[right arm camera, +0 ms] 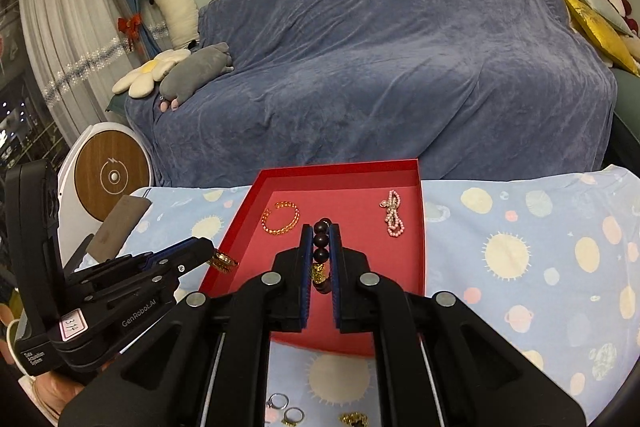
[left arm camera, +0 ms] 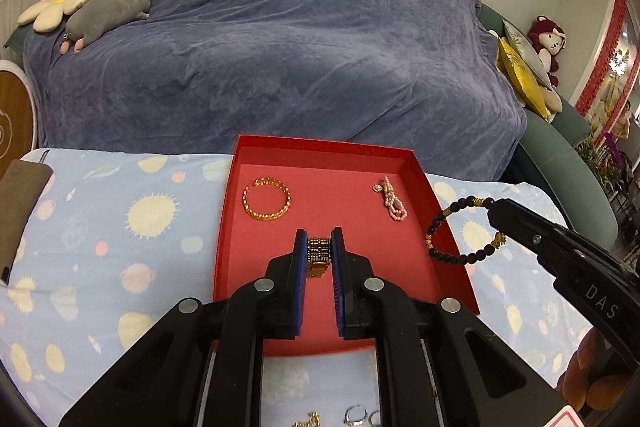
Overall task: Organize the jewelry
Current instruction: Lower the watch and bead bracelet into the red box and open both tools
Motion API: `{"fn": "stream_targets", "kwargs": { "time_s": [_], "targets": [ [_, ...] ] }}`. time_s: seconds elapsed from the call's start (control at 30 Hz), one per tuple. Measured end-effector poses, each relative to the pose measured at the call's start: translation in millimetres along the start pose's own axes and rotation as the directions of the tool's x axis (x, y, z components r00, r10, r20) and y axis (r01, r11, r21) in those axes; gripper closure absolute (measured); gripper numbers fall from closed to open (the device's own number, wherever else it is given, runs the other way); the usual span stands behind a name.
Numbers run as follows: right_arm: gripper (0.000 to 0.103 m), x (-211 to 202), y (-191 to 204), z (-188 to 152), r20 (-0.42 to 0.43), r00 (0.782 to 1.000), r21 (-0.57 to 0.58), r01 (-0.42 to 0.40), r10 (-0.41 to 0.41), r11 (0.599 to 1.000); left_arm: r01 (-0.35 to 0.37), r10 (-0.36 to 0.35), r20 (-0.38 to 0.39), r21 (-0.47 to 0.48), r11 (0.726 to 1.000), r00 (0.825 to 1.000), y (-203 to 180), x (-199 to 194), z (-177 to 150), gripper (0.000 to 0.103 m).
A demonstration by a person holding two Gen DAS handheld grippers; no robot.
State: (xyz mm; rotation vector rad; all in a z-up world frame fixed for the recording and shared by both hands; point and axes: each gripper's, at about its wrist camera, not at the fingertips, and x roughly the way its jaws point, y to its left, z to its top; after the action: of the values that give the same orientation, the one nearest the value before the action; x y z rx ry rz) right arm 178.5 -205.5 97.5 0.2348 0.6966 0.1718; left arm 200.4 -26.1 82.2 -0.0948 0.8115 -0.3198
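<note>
In the left wrist view my left gripper [left arm camera: 319, 233] is shut on a gold beaded band [left arm camera: 319, 257], held above the near part of the red tray [left arm camera: 320, 144]. At the right, my right gripper [left arm camera: 495, 213] is shut on a dark bead bracelet [left arm camera: 440, 223] with gold charms, which hangs over the tray's right wall. The right wrist view shows the dark bracelet [right arm camera: 322, 241] pinched between the right gripper's [right arm camera: 321, 227] pads, and the left gripper [right arm camera: 210, 251] carrying the gold band [right arm camera: 224, 261]. An orange bracelet [left arm camera: 266, 199] and a pink pearl string [left arm camera: 391, 199] lie in the tray.
The tray sits on a pale blue patterned cloth [left arm camera: 120, 227]. Silver rings [right arm camera: 280, 401] and a gold piece [right arm camera: 354, 419] lie on the cloth near the front edge. A sofa under a blue throw [left arm camera: 280, 47] stands behind, and a brown card [left arm camera: 20, 211] lies at the far left.
</note>
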Motion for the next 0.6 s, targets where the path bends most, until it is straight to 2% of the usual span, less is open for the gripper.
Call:
{"fn": "stream_targets", "kwargs": {
  "time_s": [0.23, 0.3, 0.33, 0.4, 0.43, 0.47, 0.6],
  "targets": [
    [0.096, 60, -19, -4, -0.076, 0.997, 0.024, 0.017, -0.015, 1.0, 0.017, -0.023, -0.07, -0.079, 0.997, 0.997, 22, 59, 13, 0.094],
    [0.094, 70, -24, -9, -0.091, 0.994, 0.006, 0.062, -0.061, 0.998, -0.001, -0.006, -0.08, -0.082, 0.997, 0.997, 27, 68, 12, 0.094],
    [0.09, 71, -26, -11, -0.088, 0.993, 0.003, 0.083, -0.082, 0.997, -0.016, 0.01, -0.074, -0.086, 0.996, 0.997, 28, 70, 12, 0.093],
    [0.076, 67, -31, -14, -0.074, 0.992, 0.007, 0.102, -0.102, 0.995, -0.041, 0.036, -0.052, -0.095, 0.995, 0.998, 30, 67, 11, 0.085],
    [0.066, 64, -33, -16, -0.062, 0.992, 0.012, 0.112, -0.111, 0.994, -0.048, 0.044, -0.047, -0.098, 0.994, 0.998, 32, 64, 11, 0.073],
    [0.063, 61, -36, -17, -0.052, 0.992, 0.018, 0.116, -0.115, 0.993, -0.056, 0.052, -0.041, -0.103, 0.993, 0.998, 33, 61, 11, 0.06],
    [0.063, 37, -41, -22, -0.045, 0.993, 0.044, 0.108, -0.106, 0.993, -0.068, 0.069, 0.001, -0.116, 0.991, 0.998, 36, 33, 6, 0.052]
  ]
}}
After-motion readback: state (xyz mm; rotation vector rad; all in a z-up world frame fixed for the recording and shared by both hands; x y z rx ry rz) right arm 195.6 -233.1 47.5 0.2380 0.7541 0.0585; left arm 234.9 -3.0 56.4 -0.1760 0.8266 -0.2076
